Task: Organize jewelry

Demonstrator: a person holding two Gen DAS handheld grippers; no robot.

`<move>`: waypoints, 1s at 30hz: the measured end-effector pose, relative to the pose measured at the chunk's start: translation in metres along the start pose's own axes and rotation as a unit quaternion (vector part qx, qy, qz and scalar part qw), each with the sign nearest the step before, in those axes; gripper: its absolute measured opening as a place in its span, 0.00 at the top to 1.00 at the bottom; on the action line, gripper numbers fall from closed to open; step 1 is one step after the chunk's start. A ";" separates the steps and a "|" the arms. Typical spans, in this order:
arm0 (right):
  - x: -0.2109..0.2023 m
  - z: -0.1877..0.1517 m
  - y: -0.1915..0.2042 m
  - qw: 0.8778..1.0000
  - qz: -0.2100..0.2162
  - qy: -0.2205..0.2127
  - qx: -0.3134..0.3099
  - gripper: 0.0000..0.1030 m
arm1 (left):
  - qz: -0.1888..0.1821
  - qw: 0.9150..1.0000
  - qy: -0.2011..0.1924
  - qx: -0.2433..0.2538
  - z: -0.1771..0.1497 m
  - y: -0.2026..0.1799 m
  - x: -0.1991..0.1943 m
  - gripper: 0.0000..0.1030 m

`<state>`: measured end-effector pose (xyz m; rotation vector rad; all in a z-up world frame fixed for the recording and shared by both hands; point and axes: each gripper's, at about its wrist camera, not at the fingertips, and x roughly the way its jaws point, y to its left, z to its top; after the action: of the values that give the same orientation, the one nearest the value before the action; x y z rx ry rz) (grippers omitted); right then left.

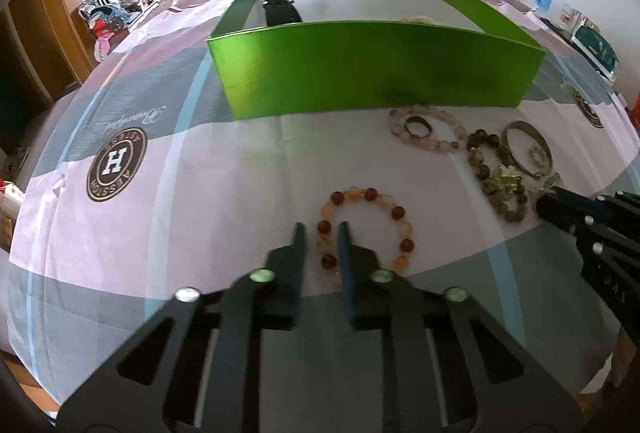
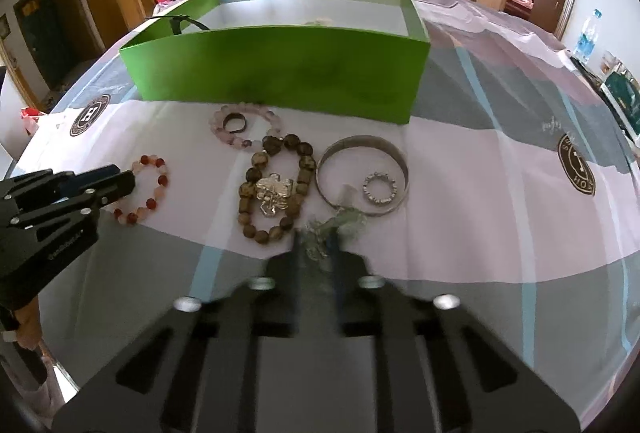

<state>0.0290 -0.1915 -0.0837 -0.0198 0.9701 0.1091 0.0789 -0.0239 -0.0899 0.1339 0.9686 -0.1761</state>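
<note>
- Left gripper [image 1: 321, 233] is straddling the near-left arc of the red bead bracelet [image 1: 366, 229]: jaws are sitting narrowly apart, one finger outside the loop, one inside; whether they are pinching yet, cannot tell.
- Bracelet is lying flat on the tablecloth [image 1: 168, 193], directly ahead of the left tongs, well apart from the right ones.
- Green box [image 1: 372, 73] is standing straight beyond it, open top, near wall facing the tongs.
- Brown bead bracelet [image 2: 276, 185] and silver bangle [image 2: 362, 175] are lying further right.
- Right gripper [image 2: 316, 241] is closing around a pale green tangled piece [image 2: 338, 225]; blur is hiding the grip.
</note>
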 end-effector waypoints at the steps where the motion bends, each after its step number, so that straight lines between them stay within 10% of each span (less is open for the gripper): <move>1: 0.000 0.000 -0.001 1.000 0.000 0.001 0.002 0.93 | 0.001 1.000 0.000 0.000 0.000 -0.001 0.000 0.92; 30: -0.047 0.032 -0.013 0.998 -0.006 -0.068 0.006 0.93 | -0.035 0.995 -0.093 0.005 0.032 0.006 -0.077 0.92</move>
<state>0.0300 -0.2060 -0.0272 -0.0062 0.8354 0.0930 0.0634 -0.0172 -0.0082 0.0901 0.7883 -0.2534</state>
